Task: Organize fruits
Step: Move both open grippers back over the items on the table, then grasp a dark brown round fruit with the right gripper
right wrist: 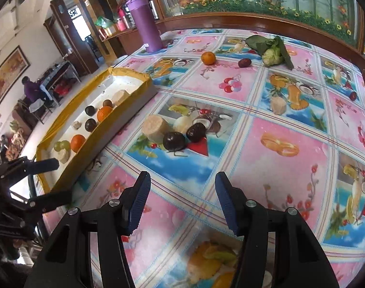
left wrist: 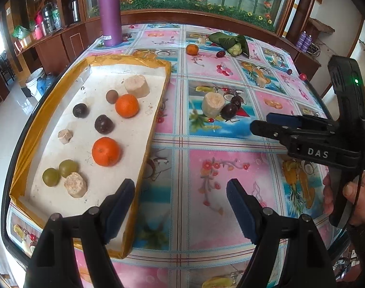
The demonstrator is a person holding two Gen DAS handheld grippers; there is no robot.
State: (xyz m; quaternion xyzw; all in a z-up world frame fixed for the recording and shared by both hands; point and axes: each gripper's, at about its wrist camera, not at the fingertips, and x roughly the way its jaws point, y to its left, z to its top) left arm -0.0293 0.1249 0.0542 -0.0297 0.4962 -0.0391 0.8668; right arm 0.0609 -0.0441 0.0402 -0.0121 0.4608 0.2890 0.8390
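2 oranges [left wrist: 106, 151] in tray [left wrist: 144, 62]

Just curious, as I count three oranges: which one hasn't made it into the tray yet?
The orange at the far end of the table, near the leafy vegetable. The other two already sit inside the yellow-edged tray.

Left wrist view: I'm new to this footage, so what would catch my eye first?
The yellow-rimmed white tray at left, holding two oranges, dark plums, green grapes and beige cylinder pieces. On the fruit-print tablecloth beyond sit a beige cylinder beside two dark plums, and a tall purple bottle at the far edge.
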